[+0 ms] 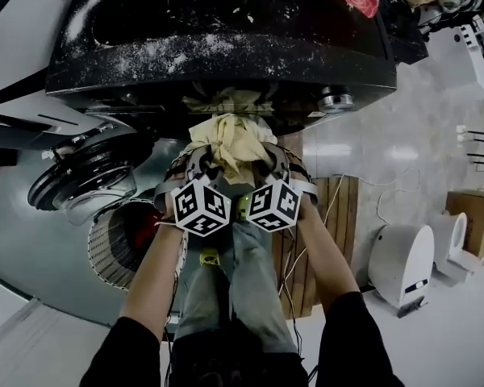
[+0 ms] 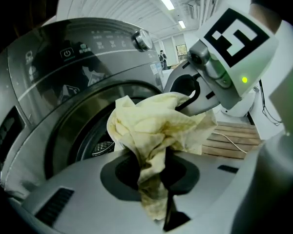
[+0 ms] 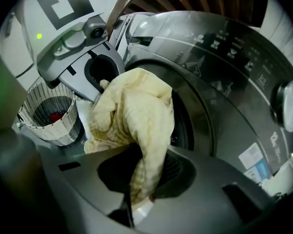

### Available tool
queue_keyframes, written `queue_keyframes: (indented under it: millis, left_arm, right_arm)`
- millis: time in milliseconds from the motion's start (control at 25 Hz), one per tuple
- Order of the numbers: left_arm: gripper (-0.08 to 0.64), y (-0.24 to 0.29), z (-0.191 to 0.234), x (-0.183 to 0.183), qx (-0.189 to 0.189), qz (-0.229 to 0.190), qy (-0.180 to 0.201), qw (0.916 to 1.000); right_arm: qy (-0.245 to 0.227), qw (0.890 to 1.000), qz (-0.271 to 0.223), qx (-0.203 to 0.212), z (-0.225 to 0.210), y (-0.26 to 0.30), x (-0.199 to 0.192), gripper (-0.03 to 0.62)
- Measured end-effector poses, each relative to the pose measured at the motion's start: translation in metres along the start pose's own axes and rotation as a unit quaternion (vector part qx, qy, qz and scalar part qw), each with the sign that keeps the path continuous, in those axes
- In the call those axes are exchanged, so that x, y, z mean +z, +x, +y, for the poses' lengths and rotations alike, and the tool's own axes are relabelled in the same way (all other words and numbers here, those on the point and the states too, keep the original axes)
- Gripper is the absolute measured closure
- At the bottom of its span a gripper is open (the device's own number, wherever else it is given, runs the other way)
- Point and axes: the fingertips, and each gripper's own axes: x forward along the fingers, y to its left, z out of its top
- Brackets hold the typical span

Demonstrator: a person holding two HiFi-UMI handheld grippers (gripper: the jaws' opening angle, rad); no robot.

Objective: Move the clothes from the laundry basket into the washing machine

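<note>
A pale yellow cloth (image 1: 226, 139) hangs bunched between both grippers, right in front of the washing machine's round opening (image 2: 95, 130). My left gripper (image 2: 154, 199) is shut on one fold of the yellow cloth (image 2: 156, 126). My right gripper (image 3: 139, 194) is shut on another fold of the same cloth (image 3: 132, 111). In the head view the two grippers (image 1: 200, 206) (image 1: 273, 203) sit side by side just below the machine's front edge. The laundry basket (image 1: 117, 244) stands at lower left with something red inside.
The machine's open door (image 1: 85, 180) hangs to the left of the opening. The dark machine top (image 1: 226, 31) fills the upper head view. A wooden slatted board (image 1: 335, 216) and a white device (image 1: 403, 260) lie on the floor to the right.
</note>
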Motion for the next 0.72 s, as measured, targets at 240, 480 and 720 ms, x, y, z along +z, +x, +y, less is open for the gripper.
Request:
queue_keyframes:
  millis: [240,480,720]
  left_arm:
    - [0.478,0.05,0.02,-0.032,0.026,-0.014,0.01,0.9995]
    - [0.477,0.091,0.042,-0.063,0.076,-0.037,0.025,0.9961]
    - [0.479,0.126,0.07,-0.077,0.13,-0.083,0.029,0.9876]
  right_arm:
    - [-0.009,1.0,-0.02,-0.02,0.002,0.058,-0.013,0.529]
    - [-0.016,0.998,-0.047,-0.05,0.007,0.113,-0.015,0.529]
    - [-0.024,0.993,-0.082,-0.086,0.0,0.154,-0.009,0.529]
